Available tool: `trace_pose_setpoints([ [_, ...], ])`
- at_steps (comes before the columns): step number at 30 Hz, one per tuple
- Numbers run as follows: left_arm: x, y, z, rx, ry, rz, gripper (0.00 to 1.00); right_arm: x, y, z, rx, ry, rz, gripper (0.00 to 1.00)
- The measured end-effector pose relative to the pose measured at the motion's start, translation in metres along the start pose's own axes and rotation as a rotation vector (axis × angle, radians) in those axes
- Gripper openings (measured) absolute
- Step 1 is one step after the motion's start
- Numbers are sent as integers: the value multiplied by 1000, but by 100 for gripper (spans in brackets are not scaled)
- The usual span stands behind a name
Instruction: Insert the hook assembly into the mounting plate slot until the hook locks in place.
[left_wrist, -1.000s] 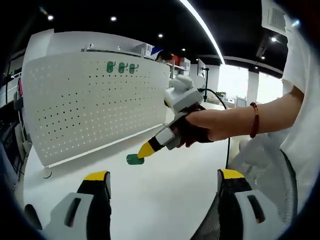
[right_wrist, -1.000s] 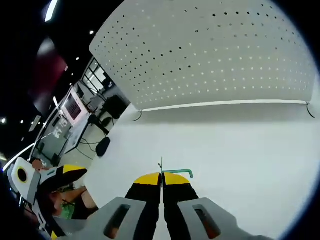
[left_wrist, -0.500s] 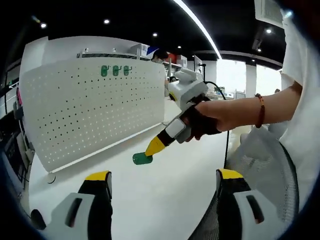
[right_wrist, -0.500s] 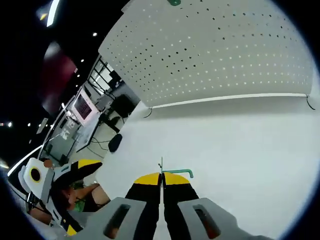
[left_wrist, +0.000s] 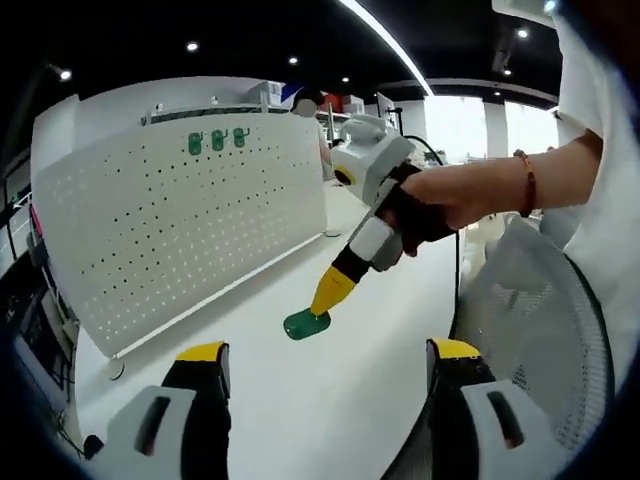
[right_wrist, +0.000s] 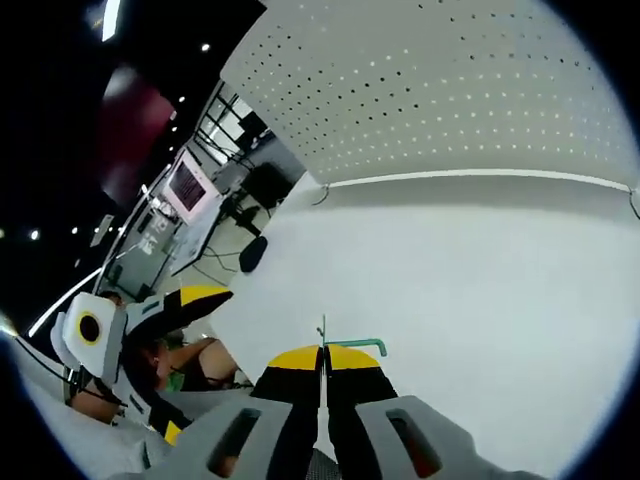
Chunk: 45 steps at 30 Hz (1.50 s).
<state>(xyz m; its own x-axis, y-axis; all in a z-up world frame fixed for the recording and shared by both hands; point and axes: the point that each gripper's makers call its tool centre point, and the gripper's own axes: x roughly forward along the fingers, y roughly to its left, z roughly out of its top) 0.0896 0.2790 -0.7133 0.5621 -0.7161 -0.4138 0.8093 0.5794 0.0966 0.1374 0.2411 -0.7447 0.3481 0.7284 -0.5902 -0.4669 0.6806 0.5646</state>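
Note:
A white pegboard (left_wrist: 170, 230) stands upright on the white table (left_wrist: 300, 390), with three green hooks (left_wrist: 215, 141) hung near its top edge. In the right gripper view the pegboard (right_wrist: 470, 90) spreads across the top. My right gripper (right_wrist: 323, 352) is shut on a green hook (right_wrist: 355, 345), whose thin bar sticks out sideways past the yellow tips. In the left gripper view that gripper (left_wrist: 320, 312) hangs over the table in a person's hand, the hook's green plate (left_wrist: 305, 324) at its tip. My left gripper (left_wrist: 325, 360) is open and holds nothing.
A person's arm (left_wrist: 490, 190) with a red wristband reaches in from the right. A white mesh chair back (left_wrist: 530, 330) sits at lower right. The left gripper (right_wrist: 150, 320) shows at the lower left of the right gripper view, with office desks and monitors (right_wrist: 185, 190) beyond the table edge.
The right gripper with the green hook has lifted and swung a little to the right, farther from the pegboard's foot. Both views have shifted with the hands. The left gripper stays open.

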Motion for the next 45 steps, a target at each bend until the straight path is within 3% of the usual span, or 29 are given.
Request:
trace_pose_setpoints([
  [5,1,1,-2,94,42,10,78,-4,11,-2,-8,18,33,0],
  [16,5,2,-2,232,74,34,66,-9,24,-6,2,54,85,0],
  [24,7,0,-8,289,117,38,63,-12,32,-11,14,101,119,0],
  [33,8,-3,-5,347,114,34,55,-12,46,-16,27,147,168,0],
  [45,12,-10,-6,481,139,1,44,-14,57,-22,35,201,225,0],
])
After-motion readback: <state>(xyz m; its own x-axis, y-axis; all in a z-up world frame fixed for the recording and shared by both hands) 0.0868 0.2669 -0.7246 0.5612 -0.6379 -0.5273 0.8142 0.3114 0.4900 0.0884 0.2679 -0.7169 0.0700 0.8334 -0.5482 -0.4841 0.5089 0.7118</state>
